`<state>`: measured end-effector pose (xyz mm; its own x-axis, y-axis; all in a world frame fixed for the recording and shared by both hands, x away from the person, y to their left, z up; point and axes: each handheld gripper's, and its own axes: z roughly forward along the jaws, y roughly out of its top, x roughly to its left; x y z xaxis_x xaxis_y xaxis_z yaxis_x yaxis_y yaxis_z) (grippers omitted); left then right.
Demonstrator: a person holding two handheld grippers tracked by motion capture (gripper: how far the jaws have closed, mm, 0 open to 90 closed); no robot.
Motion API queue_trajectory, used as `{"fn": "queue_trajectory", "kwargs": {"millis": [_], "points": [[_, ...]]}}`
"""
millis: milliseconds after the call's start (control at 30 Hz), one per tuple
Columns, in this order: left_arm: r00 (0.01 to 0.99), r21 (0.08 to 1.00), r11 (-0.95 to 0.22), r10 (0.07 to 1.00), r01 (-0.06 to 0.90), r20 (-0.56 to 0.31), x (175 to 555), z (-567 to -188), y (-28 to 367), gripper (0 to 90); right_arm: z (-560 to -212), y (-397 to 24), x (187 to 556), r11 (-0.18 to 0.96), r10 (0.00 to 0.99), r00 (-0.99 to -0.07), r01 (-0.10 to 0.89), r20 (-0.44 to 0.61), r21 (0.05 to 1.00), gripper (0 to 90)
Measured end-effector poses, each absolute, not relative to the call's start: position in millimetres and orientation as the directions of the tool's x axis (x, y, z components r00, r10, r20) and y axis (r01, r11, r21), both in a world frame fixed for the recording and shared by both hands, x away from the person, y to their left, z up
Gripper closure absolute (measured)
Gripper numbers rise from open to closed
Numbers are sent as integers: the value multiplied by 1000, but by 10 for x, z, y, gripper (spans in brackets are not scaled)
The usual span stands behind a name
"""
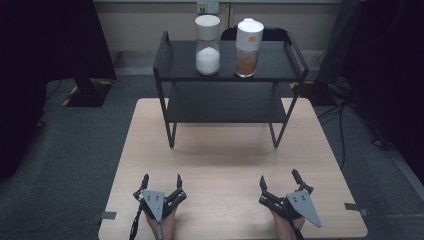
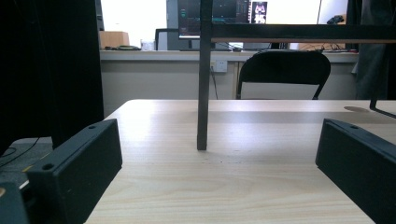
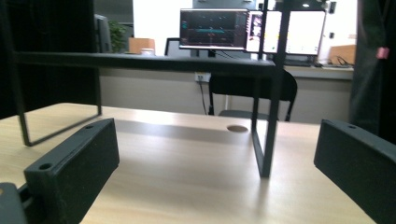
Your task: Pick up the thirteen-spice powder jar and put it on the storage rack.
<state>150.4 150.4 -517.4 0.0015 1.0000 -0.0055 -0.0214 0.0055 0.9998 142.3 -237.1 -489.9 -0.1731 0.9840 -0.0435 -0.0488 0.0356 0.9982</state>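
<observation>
You're at the start, both grippers, left [image 1: 161, 183] and right [image 1: 280, 181], resting low in frame with jaws apart; next, reach the top-centre jars [image 1: 207, 45].

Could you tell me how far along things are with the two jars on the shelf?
Nothing looks done yet. The white-filled jar and the brown-filled jar both stand capped on the rack's top shelf, untouched. The left gripper and right gripper rest open at the table's near edge, holding nothing. All handling of the jars is left.
</observation>
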Motion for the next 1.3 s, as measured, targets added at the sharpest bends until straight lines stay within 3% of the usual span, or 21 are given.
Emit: {"fn": "queue_trajectory", "kwargs": {"millis": [600, 1300], "points": [[1, 1000, 5, 1000, -21, -5, 1504, -5174, 1504, 0, -5148, -2376, 1410, 26, 995, -92, -33, -29, 999, 0], [2, 1000, 5, 1000, -22, -5, 1501, -5175, 1505, 0, -5157, -2353, 1407, 11, 997, -79, -27, -13, 1000, 0]]}}
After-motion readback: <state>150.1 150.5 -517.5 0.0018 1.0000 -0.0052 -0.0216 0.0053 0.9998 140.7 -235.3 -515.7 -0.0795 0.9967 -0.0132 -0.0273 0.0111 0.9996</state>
